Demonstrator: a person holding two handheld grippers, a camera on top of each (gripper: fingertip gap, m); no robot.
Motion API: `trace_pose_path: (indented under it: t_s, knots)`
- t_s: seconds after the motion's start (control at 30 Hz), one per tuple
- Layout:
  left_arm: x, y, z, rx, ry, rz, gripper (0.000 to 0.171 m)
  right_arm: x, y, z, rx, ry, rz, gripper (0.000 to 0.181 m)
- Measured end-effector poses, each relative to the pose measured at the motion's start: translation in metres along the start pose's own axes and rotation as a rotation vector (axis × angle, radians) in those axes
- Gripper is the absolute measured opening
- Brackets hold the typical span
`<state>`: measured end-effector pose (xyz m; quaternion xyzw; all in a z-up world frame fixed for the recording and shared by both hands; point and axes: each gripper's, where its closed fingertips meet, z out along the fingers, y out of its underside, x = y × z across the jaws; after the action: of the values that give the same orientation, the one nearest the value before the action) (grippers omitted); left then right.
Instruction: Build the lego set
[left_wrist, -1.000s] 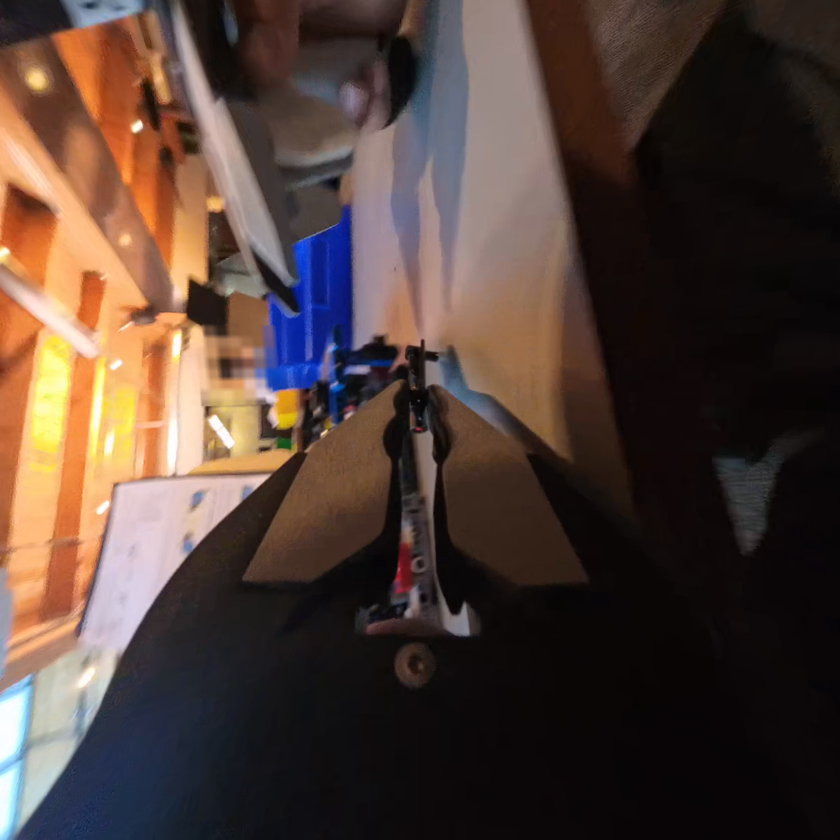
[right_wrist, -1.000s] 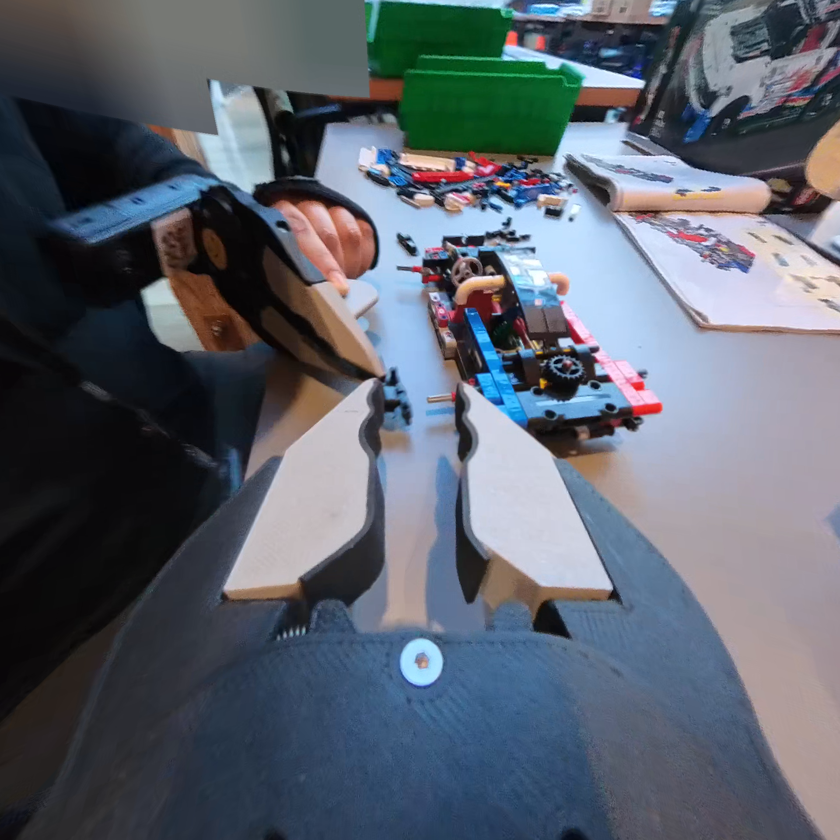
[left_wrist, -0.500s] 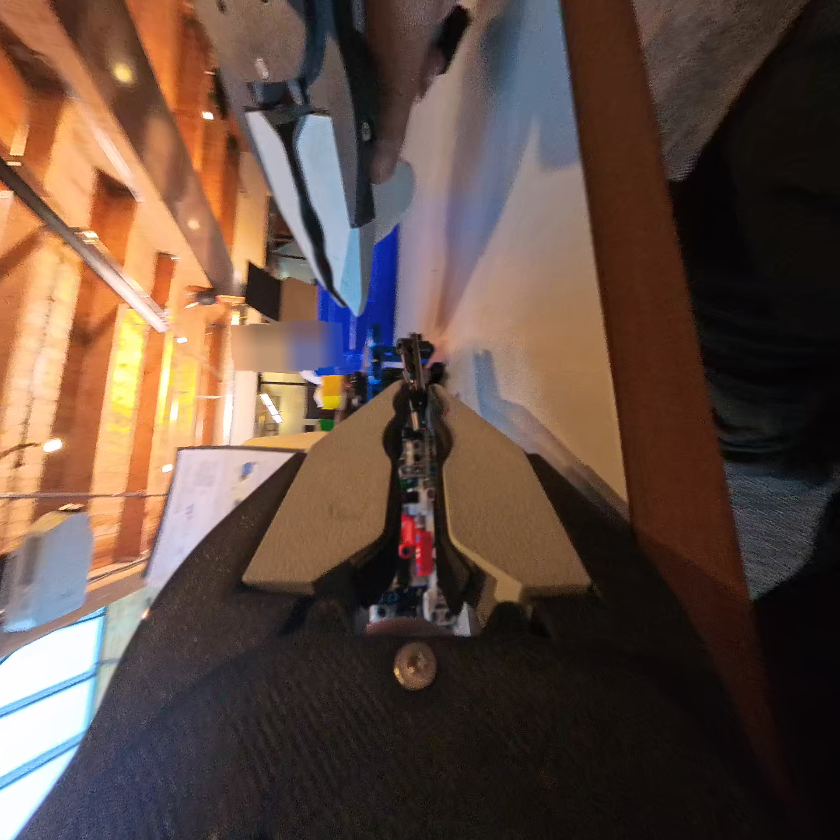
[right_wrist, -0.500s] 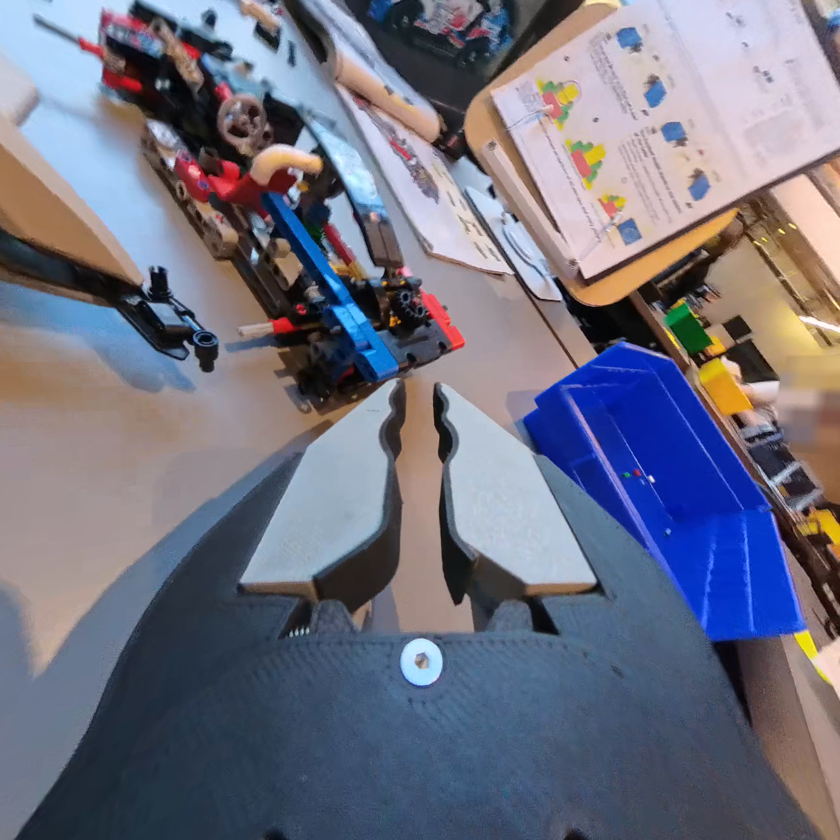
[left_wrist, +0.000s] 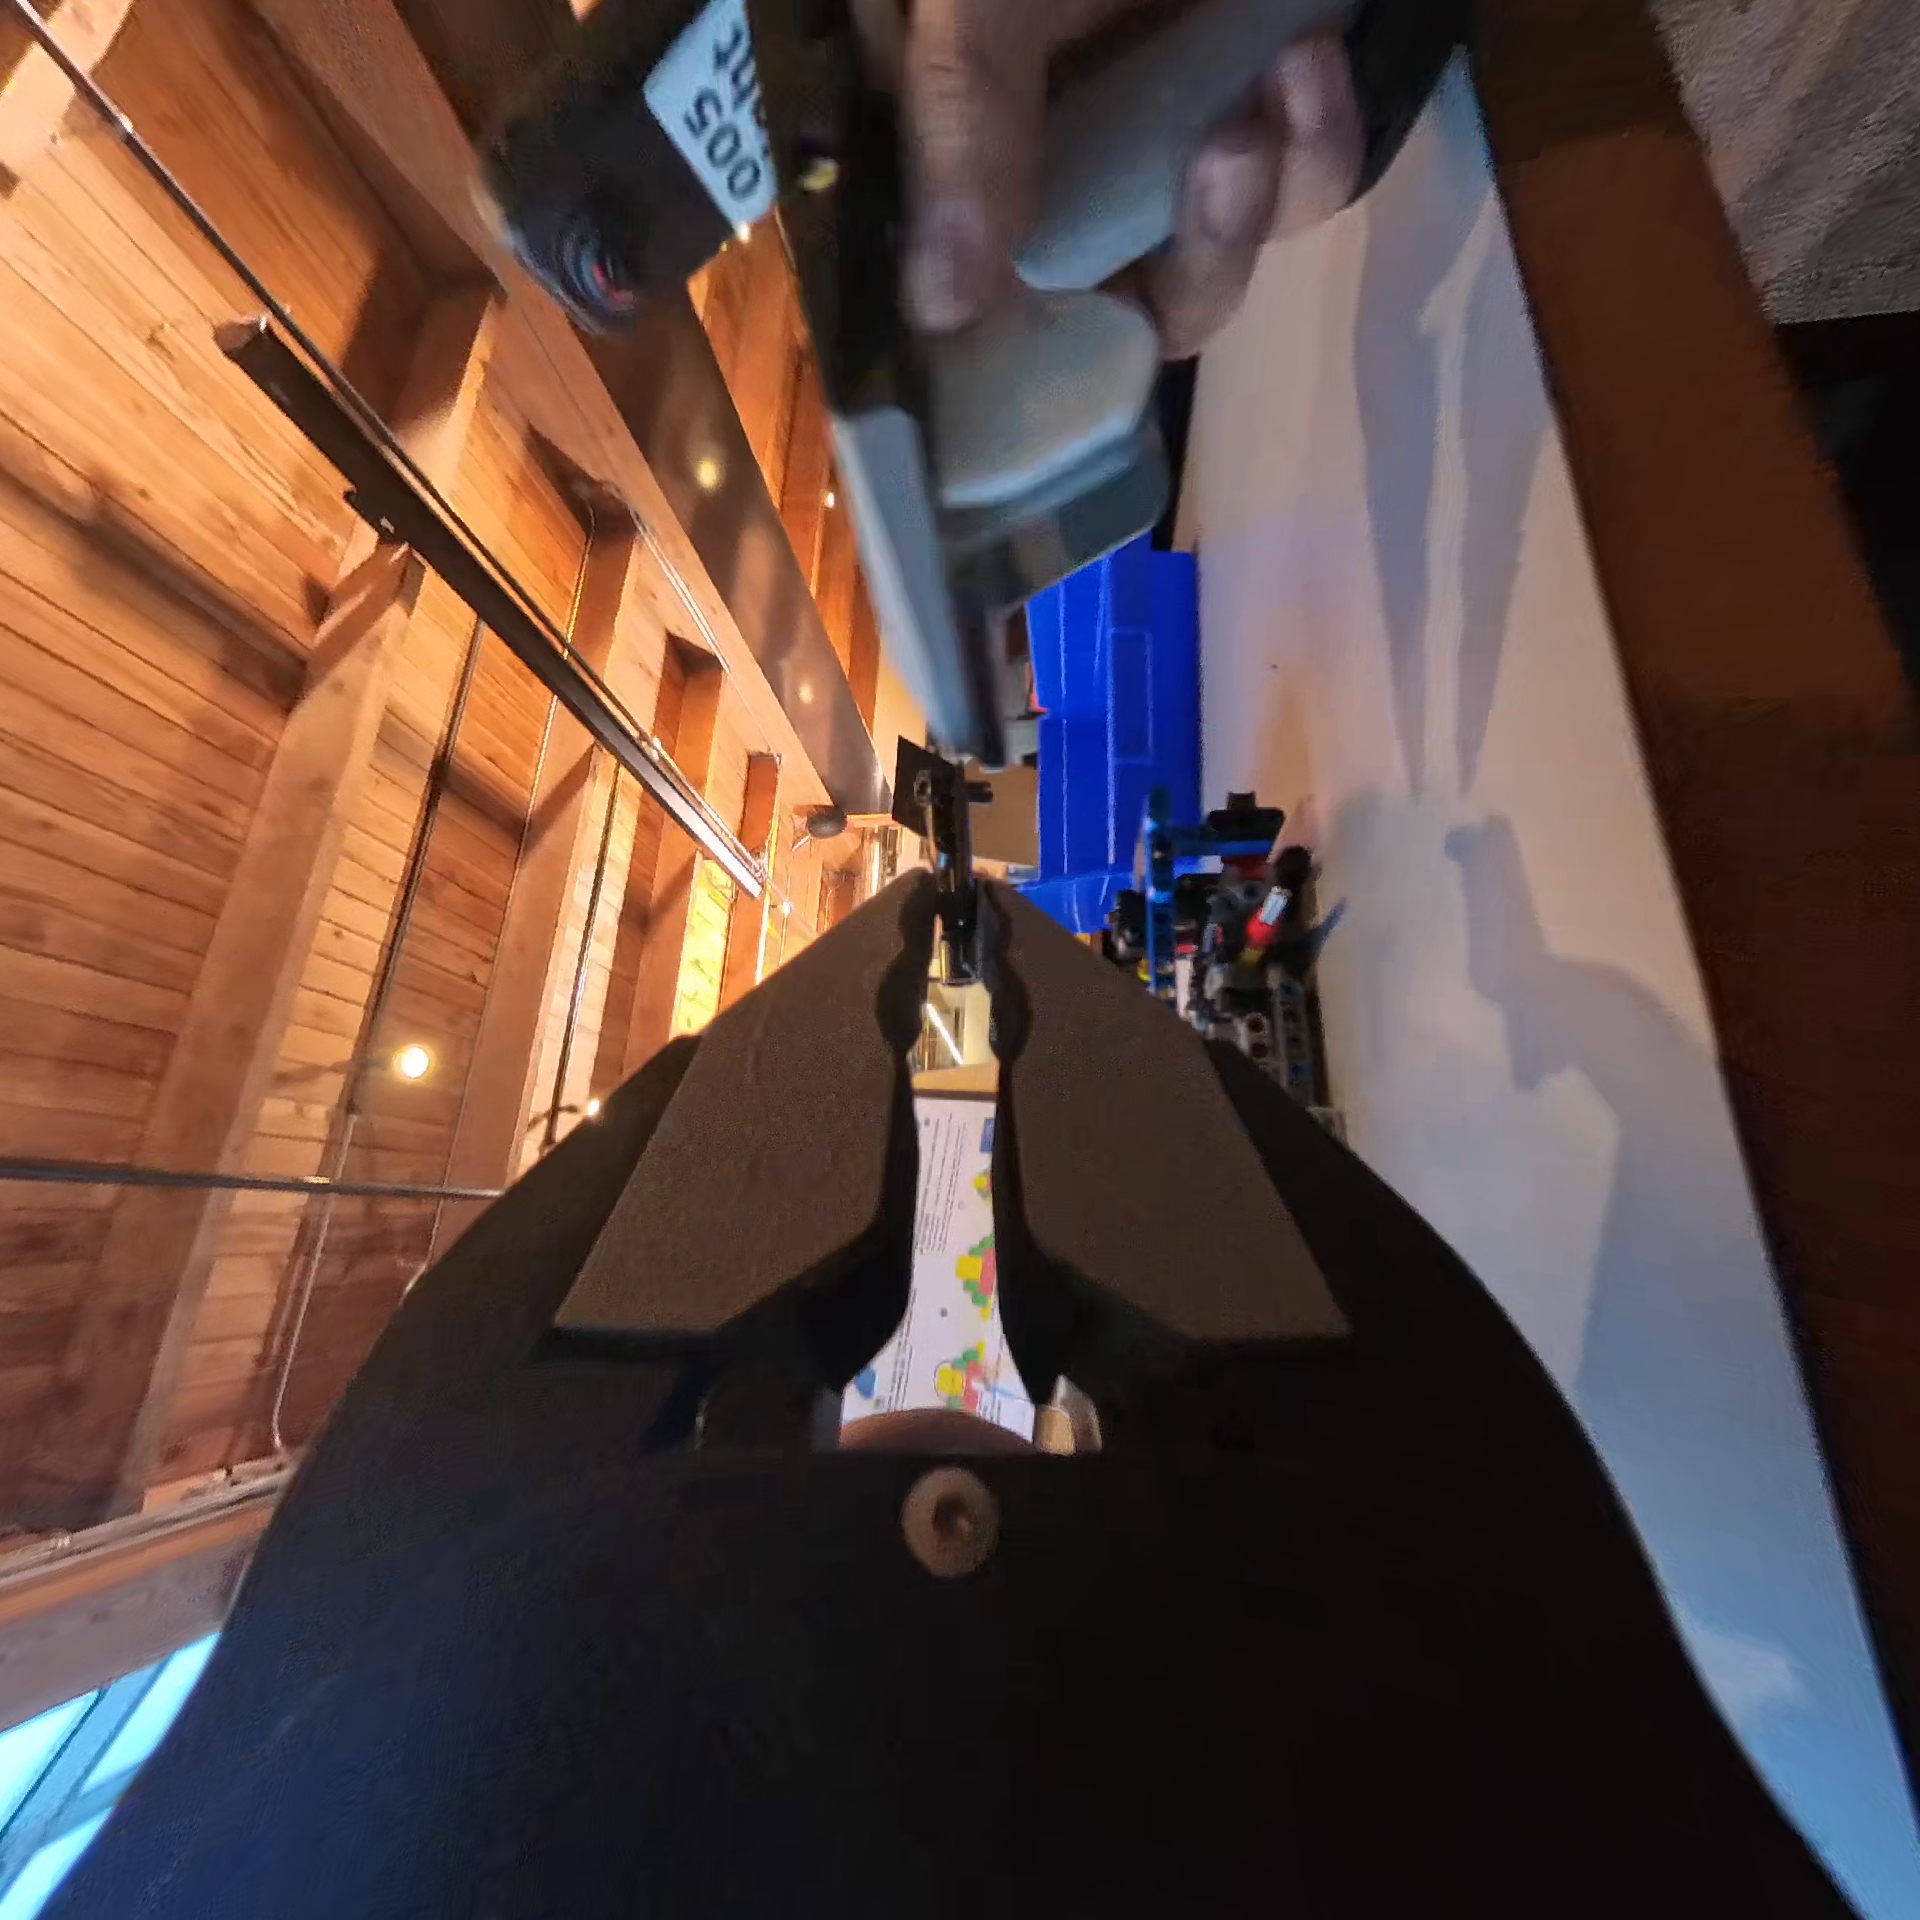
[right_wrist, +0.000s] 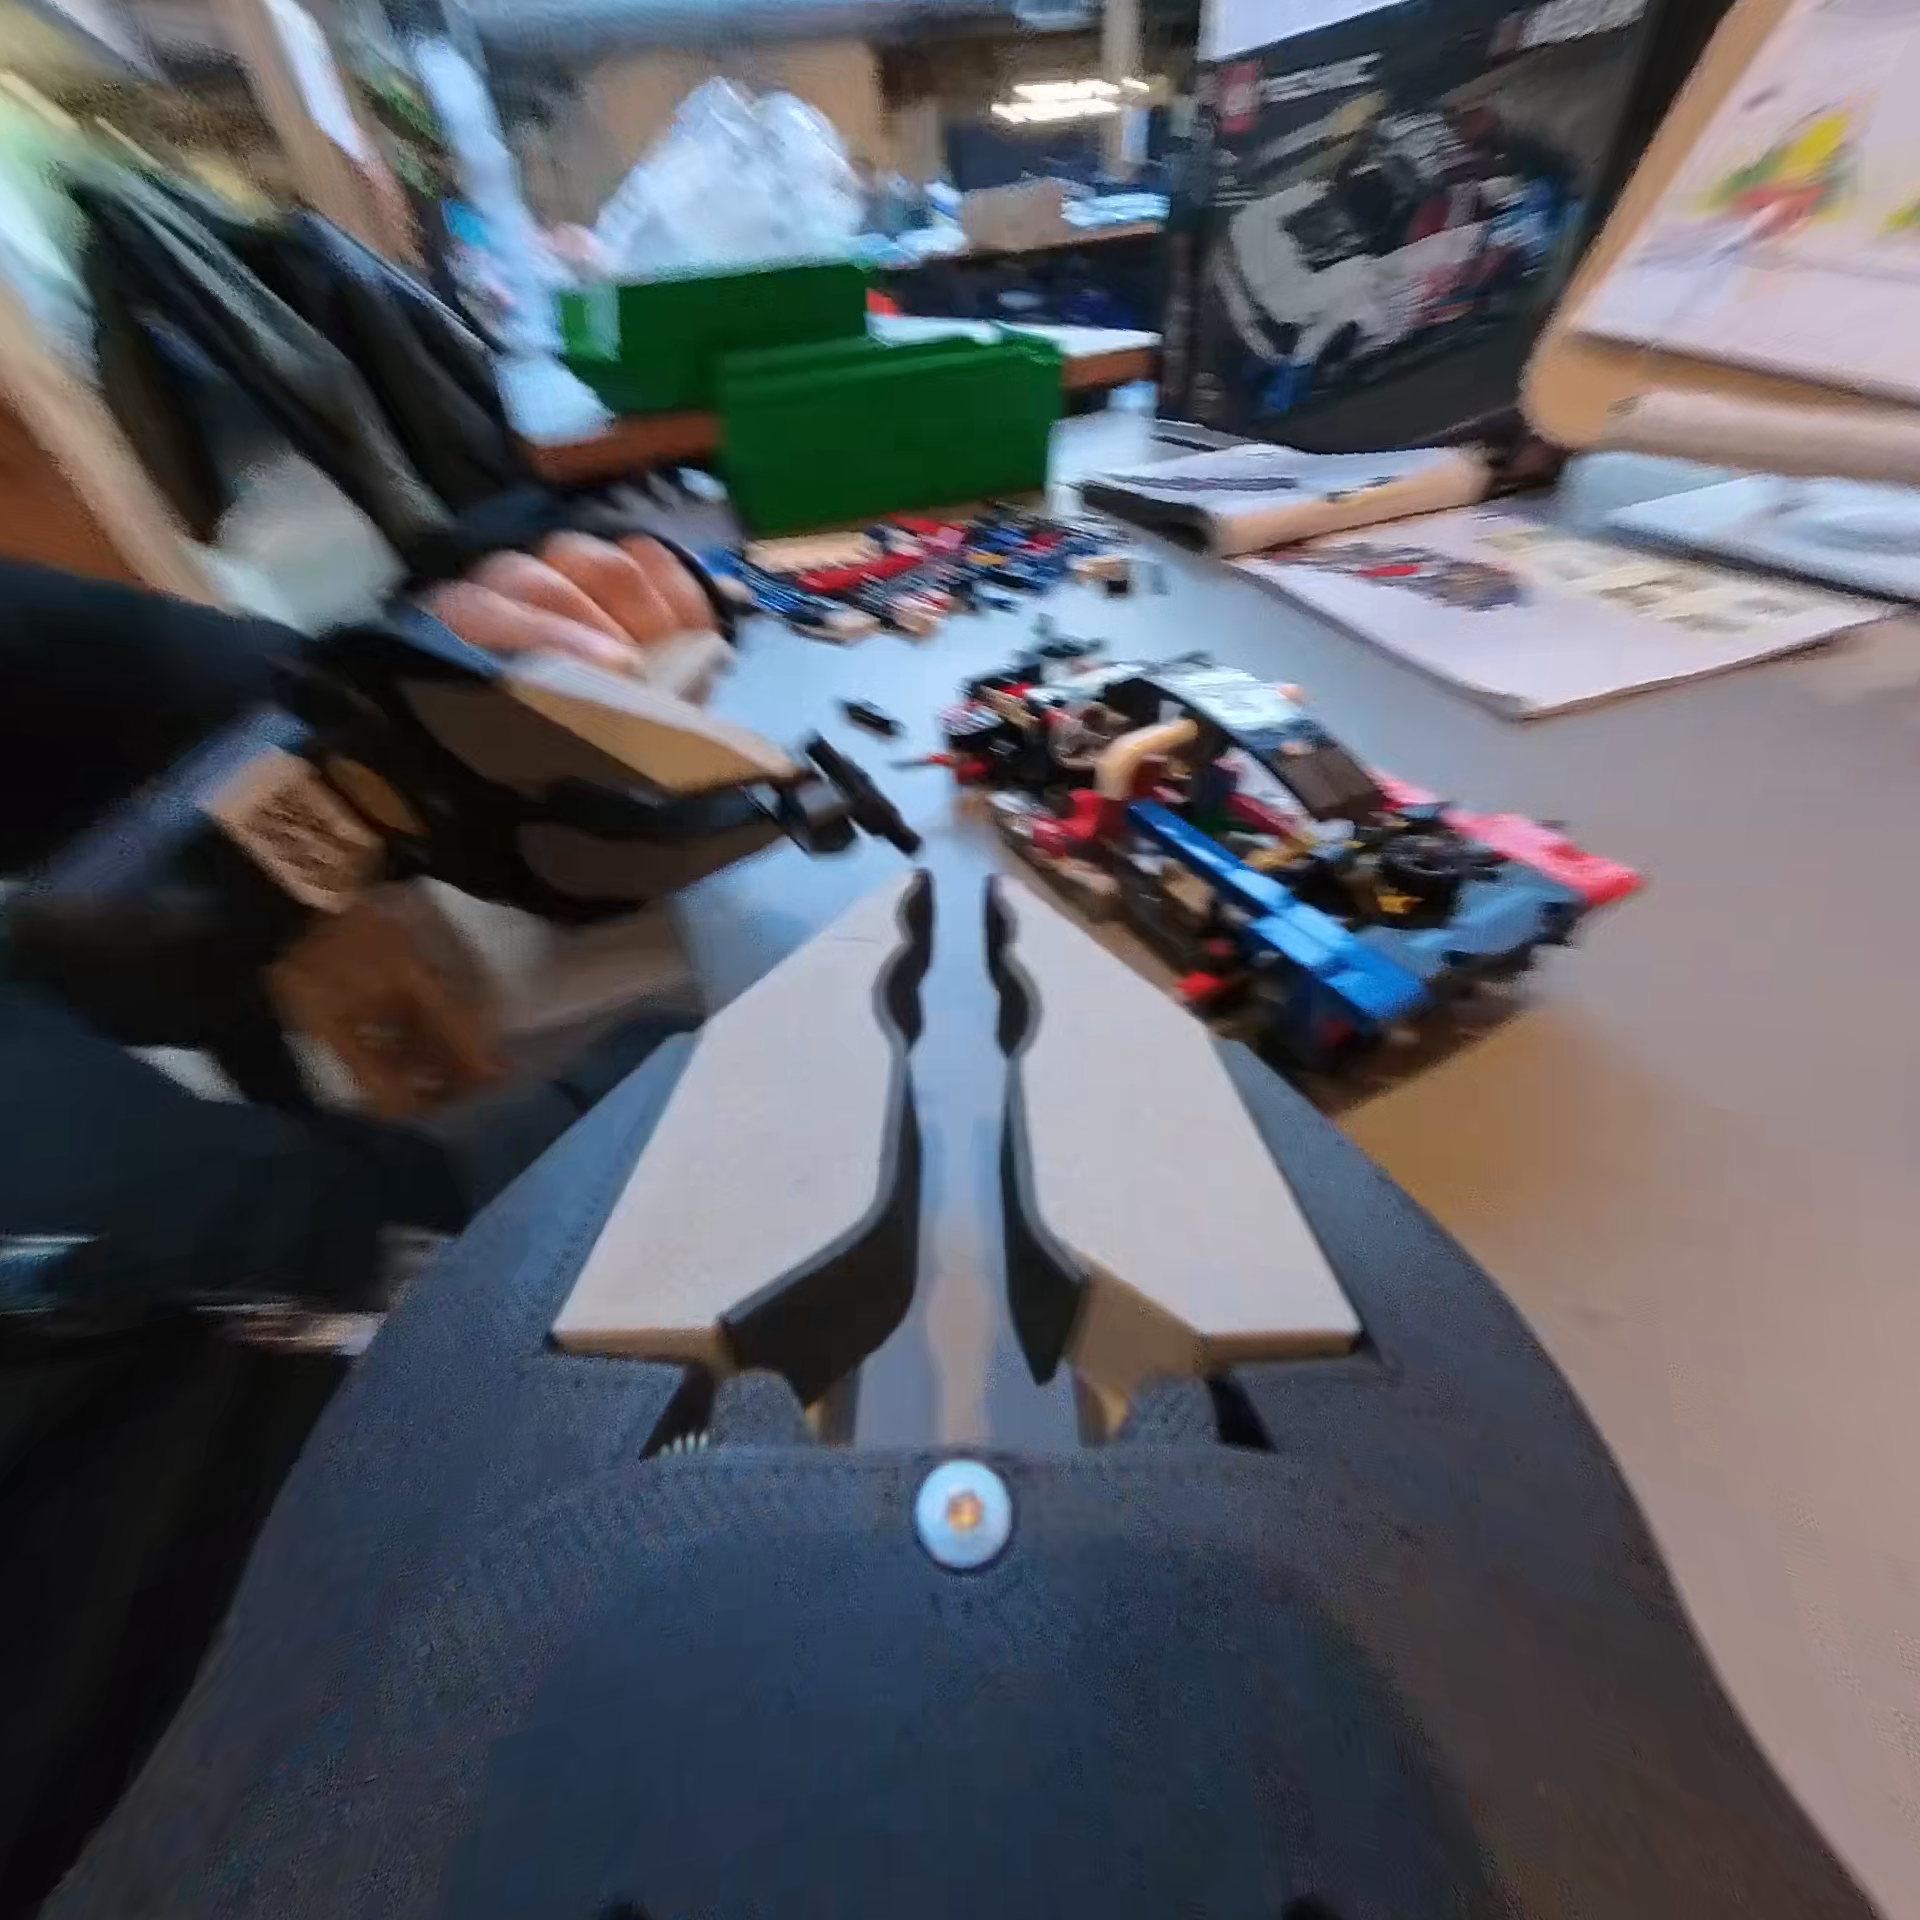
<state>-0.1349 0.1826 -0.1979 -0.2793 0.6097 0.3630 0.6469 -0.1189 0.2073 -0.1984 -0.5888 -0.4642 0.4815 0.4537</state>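
Note:
My left gripper (left_wrist: 956, 906) is shut on a small black lego piece (left_wrist: 948, 821) that sticks out past its tips. It is rolled on its side above the table. In the right wrist view, which is blurred, the left gripper (right_wrist: 800, 795) holds that piece (right_wrist: 857, 805) just ahead and left of my right gripper (right_wrist: 956, 891). The right gripper is empty, with its jaws a narrow gap apart. The half-built lego car (right_wrist: 1257, 842), blue, red and black, lies on the table to the right of both; it also shows in the left wrist view (left_wrist: 1226, 935).
Loose lego parts (right_wrist: 935, 582) lie beyond the car, with green bins (right_wrist: 883, 426) behind them. Open instruction booklets (right_wrist: 1507, 603) and the set's box (right_wrist: 1403, 260) are at the right. A blue bin (left_wrist: 1101, 707) stands past the car. The table's wooden edge (left_wrist: 1662, 623) is close by. My left and right fingertips are right by each other.
The right gripper has swung back from the blue bin side to face the car and the left gripper, and its jaws have narrowed. The left gripper still holds the black piece, now raised.

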Motion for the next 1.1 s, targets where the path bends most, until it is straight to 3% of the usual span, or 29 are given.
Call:
trace_pose_path:
  t_s: [0.03, 0.1, 0.23, 0.3, 0.43, 0.5, 0.6, 0.8, 0.9, 1.1]
  knots:
    - [0.005, 0.001, -0.001, 0.007, 0.007, 0.01, 0.003, -0.006, -0.005, -0.001, 0.04, -0.087, 0.084, 0.016]
    - [0.011, 0.004, -0.003, 0.022, 0.016, 0.034, 0.002, -0.01, -0.012, -0.005, 0.113, -0.211, 0.25, 0.019]
    - [0.007, 0.011, -0.003, 0.044, -0.023, 0.054, 0.003, -0.005, -0.013, -0.006, 0.132, -0.327, 0.443, 0.024]
    - [0.004, 0.01, -0.003, 0.057, -0.039, 0.038, 0.003, -0.006, -0.01, -0.002, 0.097, -0.337, 0.453, 0.02]
    - [0.006, 0.005, 0.0, 0.082, -0.041, 0.037, 0.003, -0.013, 0.004, 0.013, -0.034, -0.349, 0.455, 0.029]
    - [0.008, 0.006, 0.002, 0.081, -0.035, 0.038, 0.003, -0.016, 0.004, 0.017, -0.044, -0.368, 0.458, 0.029]
    - [0.007, 0.006, 0.003, 0.077, -0.037, 0.033, 0.003, -0.012, 0.006, 0.016, -0.049, -0.34, 0.46, 0.015]
    - [0.013, 0.004, 0.004, 0.068, -0.024, 0.065, 0.003, -0.008, 0.007, 0.011, -0.04, -0.324, 0.467, 0.02]
    - [0.014, 0.005, 0.005, 0.069, -0.011, 0.054, 0.003, -0.005, 0.009, 0.012, -0.057, -0.289, 0.458, 0.013]
    - [0.017, -0.001, 0.004, 0.106, 0.048, -0.036, 0.002, -0.005, 0.01, 0.01, -0.093, -0.234, 0.297, 0.012]
